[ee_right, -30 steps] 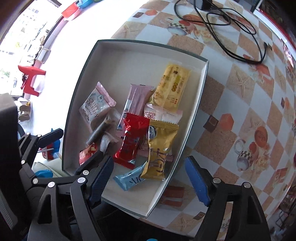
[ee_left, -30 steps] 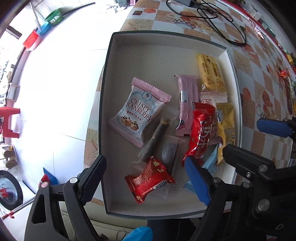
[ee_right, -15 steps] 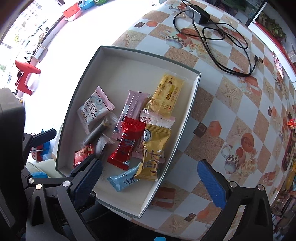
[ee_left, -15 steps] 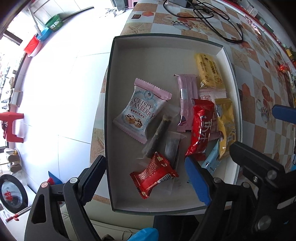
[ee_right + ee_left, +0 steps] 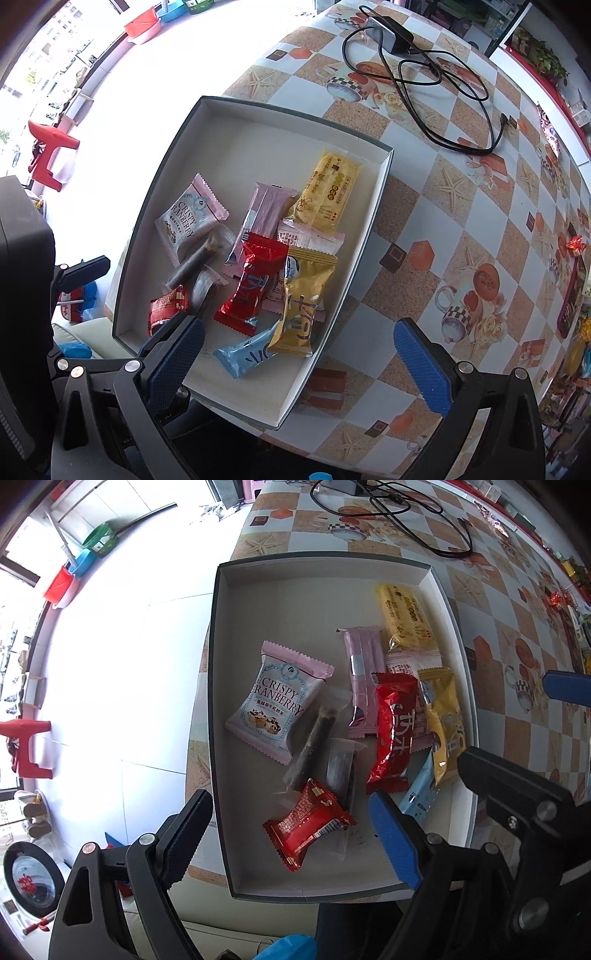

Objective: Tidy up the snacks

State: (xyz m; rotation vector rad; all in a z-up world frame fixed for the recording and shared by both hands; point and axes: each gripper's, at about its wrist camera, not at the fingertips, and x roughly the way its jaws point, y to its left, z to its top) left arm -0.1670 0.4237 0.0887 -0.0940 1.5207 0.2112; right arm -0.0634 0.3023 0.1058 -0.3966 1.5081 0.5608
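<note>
A shallow white box with a dark rim sits at the table's edge and holds several snack packets. Among them are a pink Crispy Cranberry bag, a yellow bar, a red packet, a gold packet, a light blue packet and a small red square packet. My left gripper hangs open above the box's near end. My right gripper hangs open, wide, over the box's near right corner. Neither holds anything.
The table has a checked cloth printed with starfish and cups. A black charger and cable lie at its far side. More small wrapped items line the right edge. A red stool stands on the white floor to the left.
The right gripper's jaws have spread wider. Both views have shifted slightly; the packets in the box lie as before.
</note>
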